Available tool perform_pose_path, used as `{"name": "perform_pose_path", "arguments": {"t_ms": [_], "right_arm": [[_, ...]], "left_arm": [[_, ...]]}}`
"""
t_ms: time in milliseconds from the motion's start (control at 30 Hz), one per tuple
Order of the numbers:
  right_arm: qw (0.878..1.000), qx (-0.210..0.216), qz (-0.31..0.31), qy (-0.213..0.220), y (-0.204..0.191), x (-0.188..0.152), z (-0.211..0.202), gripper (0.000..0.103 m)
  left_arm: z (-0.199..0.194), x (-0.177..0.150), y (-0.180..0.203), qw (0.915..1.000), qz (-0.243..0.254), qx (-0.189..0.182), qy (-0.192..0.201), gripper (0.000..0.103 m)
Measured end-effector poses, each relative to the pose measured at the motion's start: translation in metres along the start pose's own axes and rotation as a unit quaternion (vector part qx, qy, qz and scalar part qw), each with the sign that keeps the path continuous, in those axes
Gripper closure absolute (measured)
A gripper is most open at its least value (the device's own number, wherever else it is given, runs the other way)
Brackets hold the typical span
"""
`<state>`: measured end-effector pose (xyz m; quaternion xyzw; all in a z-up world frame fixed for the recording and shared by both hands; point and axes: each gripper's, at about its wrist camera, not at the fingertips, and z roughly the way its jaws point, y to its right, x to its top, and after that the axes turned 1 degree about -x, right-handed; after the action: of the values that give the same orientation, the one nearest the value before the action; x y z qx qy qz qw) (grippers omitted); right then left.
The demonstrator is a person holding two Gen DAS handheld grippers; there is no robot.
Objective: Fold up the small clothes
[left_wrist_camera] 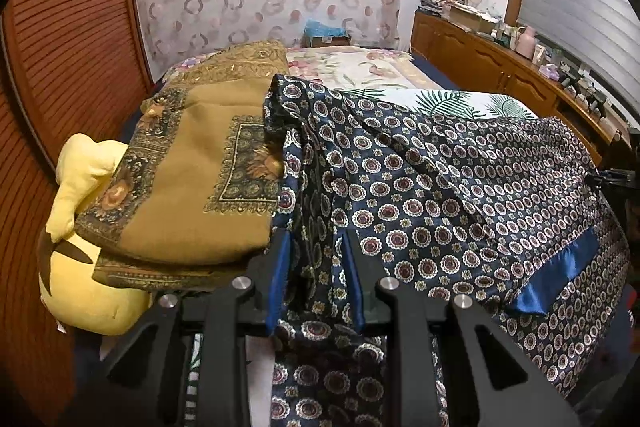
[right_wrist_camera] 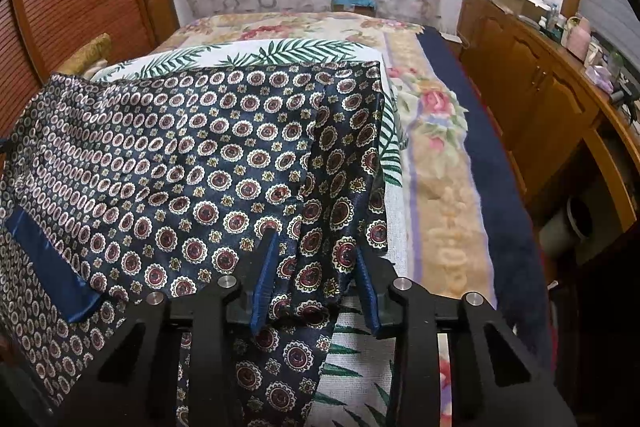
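Note:
A dark blue satin garment [left_wrist_camera: 460,187] with round medallion print and a plain blue band [left_wrist_camera: 560,275] lies spread over the bed. In the left wrist view my left gripper [left_wrist_camera: 316,271] is shut on a bunched near corner of it, with fabric filling the gap between the blue pads [left_wrist_camera: 278,267]. In the right wrist view the same garment [right_wrist_camera: 200,167] stretches away to the left, its blue band [right_wrist_camera: 48,267] at the far left. My right gripper [right_wrist_camera: 316,283] is shut on the garment's near right corner, and a fold of cloth sits between its pads [right_wrist_camera: 264,279].
A folded mustard shawl [left_wrist_camera: 192,187] rests on a yellow plush toy [left_wrist_camera: 80,267] left of the garment. Under the garment lie a leaf-print sheet [right_wrist_camera: 280,51] and a floral blanket [right_wrist_camera: 436,147]. A wooden cabinet [right_wrist_camera: 540,87] with clutter runs along the right, a louvred door [left_wrist_camera: 60,47] along the left.

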<state>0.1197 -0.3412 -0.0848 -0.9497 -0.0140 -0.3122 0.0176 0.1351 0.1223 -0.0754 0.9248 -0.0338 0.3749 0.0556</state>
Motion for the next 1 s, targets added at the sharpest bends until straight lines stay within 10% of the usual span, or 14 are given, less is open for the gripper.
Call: {"name": "perform_pose_path", "arguments": {"t_ms": [333, 1000], "right_arm": [[0.999, 0.025, -0.013, 0.039, -0.006, 0.006, -0.022, 0.099], [0.995, 0.062, -0.027, 0.077, -0.019, -0.022, -0.122, 0.103]], "left_arm": [[0.002, 0.002, 0.009, 0.9998, 0.019, 0.002, 0.002, 0.102], [-0.101, -0.018, 0.000, 0.9969, 0.000, -0.014, 0.077, 0.103]]}}
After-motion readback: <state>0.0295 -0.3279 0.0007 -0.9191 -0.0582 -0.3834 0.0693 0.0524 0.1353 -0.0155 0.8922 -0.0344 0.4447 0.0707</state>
